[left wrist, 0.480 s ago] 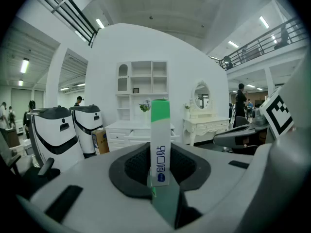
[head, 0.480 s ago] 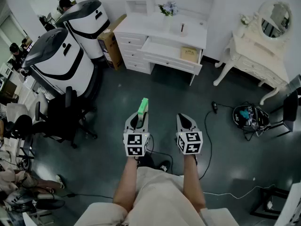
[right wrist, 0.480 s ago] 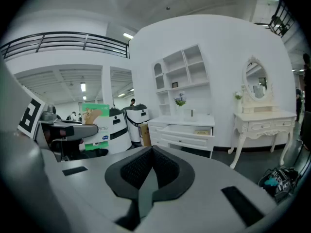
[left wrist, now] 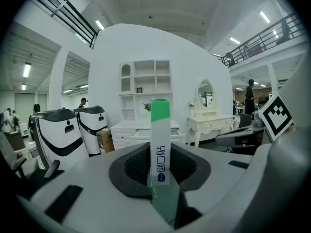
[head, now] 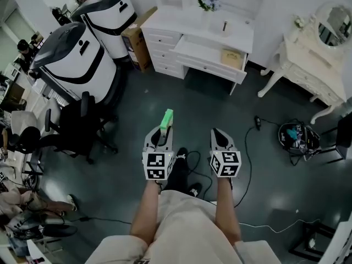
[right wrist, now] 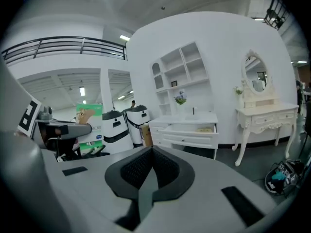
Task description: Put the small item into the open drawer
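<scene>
My L tongs (head: 163,136) clamped on slim green-white carton (left wrist: 160,144), held upright w/ end sticking out fwd, so it drops in easy. R tongs (head: 219,137) closed together, empty, spare. Open drawer (head: 212,55) of white desk (head: 181,23) at 12 o'clock, well apart; I judge approach step.
</scene>
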Motion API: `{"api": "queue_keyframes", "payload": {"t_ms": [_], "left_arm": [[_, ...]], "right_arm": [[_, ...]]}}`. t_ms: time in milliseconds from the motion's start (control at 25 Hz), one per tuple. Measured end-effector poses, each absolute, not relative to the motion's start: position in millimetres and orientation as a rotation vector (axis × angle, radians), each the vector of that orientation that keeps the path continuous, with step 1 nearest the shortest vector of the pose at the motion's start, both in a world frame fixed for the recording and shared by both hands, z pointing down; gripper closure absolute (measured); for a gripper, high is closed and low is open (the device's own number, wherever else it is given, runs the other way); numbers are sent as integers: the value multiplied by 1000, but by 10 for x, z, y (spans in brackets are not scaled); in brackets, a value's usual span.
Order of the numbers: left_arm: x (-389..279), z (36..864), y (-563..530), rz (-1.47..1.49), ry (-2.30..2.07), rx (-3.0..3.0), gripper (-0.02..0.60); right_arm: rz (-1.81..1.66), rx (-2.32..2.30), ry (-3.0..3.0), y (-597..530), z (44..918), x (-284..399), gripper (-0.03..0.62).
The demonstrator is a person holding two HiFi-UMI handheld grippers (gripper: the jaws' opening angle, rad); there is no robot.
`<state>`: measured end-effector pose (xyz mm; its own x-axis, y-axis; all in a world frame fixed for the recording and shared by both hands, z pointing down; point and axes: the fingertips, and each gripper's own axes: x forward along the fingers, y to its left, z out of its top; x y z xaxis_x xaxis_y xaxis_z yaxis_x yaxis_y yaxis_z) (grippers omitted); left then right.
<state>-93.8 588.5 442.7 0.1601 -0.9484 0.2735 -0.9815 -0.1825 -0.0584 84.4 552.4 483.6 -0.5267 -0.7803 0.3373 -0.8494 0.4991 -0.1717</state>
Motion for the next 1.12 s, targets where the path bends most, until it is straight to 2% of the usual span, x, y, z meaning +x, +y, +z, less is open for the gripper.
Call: {"api": "queue_keyframes", "payload": {"t_ms": [520, 1120], "left_arm": [[-1233, 4510, 4406, 303, -1894, 2256, 483], [-1778, 4678, 2599, 313, -1756, 2319, 483]], "right_arm": [[462, 1408, -2463, 4306, 4870, 783, 569], [496, 1469, -2377, 2597, 5035, 167, 569]]}}
